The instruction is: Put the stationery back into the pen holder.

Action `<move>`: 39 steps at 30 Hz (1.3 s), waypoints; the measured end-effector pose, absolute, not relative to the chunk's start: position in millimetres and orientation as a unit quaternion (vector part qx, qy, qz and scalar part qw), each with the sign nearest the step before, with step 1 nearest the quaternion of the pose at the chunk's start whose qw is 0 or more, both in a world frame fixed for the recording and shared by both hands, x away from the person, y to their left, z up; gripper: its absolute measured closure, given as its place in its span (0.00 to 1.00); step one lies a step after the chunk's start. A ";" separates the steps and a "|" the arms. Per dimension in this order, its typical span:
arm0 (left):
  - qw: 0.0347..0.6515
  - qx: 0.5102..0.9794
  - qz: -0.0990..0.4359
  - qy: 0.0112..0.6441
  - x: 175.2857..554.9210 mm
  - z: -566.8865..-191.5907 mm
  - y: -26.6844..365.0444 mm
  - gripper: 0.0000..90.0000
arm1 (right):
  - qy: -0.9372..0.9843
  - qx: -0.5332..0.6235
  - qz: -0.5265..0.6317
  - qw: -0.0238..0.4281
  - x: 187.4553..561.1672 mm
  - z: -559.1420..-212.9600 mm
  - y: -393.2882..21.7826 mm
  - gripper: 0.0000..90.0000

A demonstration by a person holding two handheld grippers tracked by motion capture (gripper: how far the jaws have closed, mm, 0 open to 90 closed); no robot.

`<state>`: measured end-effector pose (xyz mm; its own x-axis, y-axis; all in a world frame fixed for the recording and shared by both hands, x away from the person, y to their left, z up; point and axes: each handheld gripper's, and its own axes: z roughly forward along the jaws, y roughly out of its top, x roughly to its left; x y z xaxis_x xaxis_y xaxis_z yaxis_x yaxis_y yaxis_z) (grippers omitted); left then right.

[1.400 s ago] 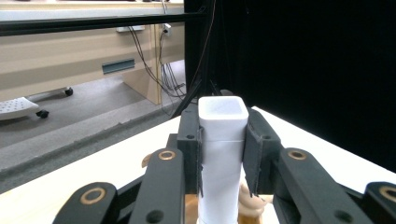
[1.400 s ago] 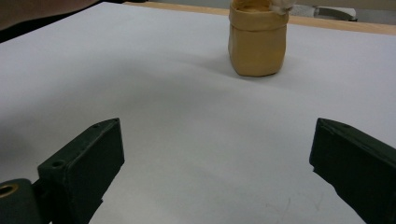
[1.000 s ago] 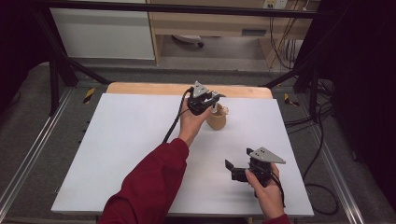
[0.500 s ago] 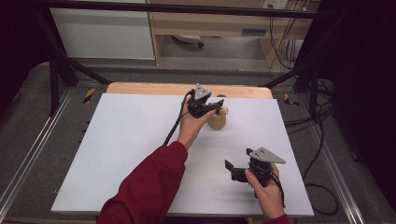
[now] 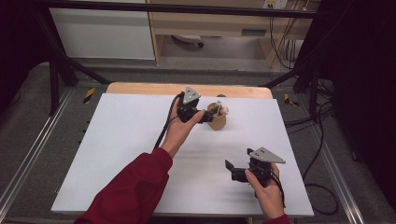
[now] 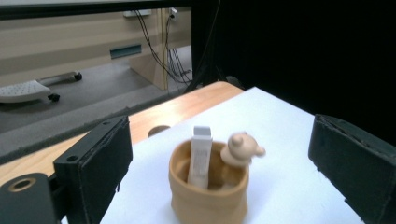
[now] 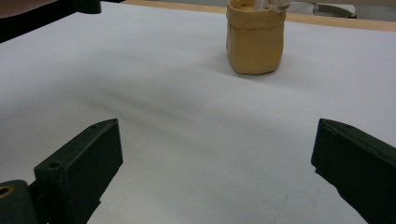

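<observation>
A tan pouch-like cup (image 5: 217, 121) stands on the white table top (image 5: 116, 154) toward the back. In it stands a white tube (image 6: 200, 158) upright, and a small tan bear figure (image 6: 240, 149) sits at its rim. My left gripper (image 5: 207, 115) hovers just left of the cup; its jaws have just been opening and stand wide apart, with nothing pressed between them. In the left gripper view the cup (image 6: 208, 196) lies ahead of the left gripper (image 6: 222, 140). My right gripper (image 5: 232, 170) rests open near the front right, empty, facing the cup (image 7: 255, 44) from a distance.
A bare wooden strip (image 5: 140, 88) runs along the table's far edge. Black frame bars and cables (image 5: 299, 60) stand behind and to the right of the table. A wide stretch of white surface lies to the left.
The left gripper has let go of the white tube in the cup, opened its jaws and drawn back to the left and slightly up. The right gripper has stayed put.
</observation>
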<state>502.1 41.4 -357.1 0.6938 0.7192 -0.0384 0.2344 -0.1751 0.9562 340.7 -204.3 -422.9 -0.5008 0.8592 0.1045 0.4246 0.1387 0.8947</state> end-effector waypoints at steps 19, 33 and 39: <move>0.577 0.716 0.210 0.334 447.1 -351.7 111.0 0.05 | 0.728 0.438 0.476 0.226 340.9 -424.0 -203.5 0.02; 0.570 0.686 0.226 0.391 410.7 -368.7 201.1 0.05 | 0.733 0.434 0.471 0.228 339.6 -424.2 -202.5 0.02; 0.560 0.682 0.230 0.410 391.5 -384.3 234.1 0.05 | 0.734 0.435 0.470 0.228 339.5 -424.4 -203.9 0.02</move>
